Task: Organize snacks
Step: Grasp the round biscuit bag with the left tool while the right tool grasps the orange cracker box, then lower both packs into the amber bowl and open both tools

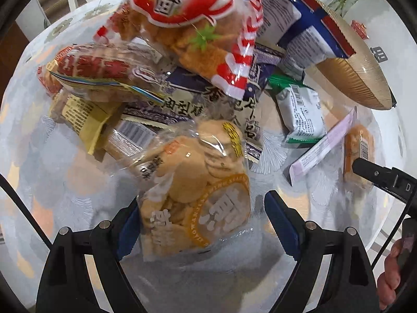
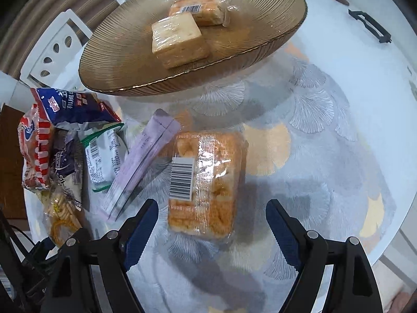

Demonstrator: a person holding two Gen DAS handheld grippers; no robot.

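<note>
My left gripper (image 1: 206, 224) is open, its fingers on either side of a clear bag of round yellow crackers (image 1: 198, 182) lying on the table. Behind it is a heap of snack packs, with a red-and-white cracker bag (image 1: 192, 26) on top. My right gripper (image 2: 211, 221) is open above an orange wrapped snack with a barcode (image 2: 208, 182), which lies between its fingers. A ribbed amber plate (image 2: 125, 60) beyond it holds two wrapped cakes (image 2: 179, 39). The plate also shows in the left wrist view (image 1: 357, 78).
A lilac stick pack (image 2: 140, 161) and a green-edged white pack (image 2: 104, 154) lie left of the orange snack. A blue bag (image 2: 70, 104) and other packs are piled at the left. White chairs (image 2: 54, 49) stand behind the round table.
</note>
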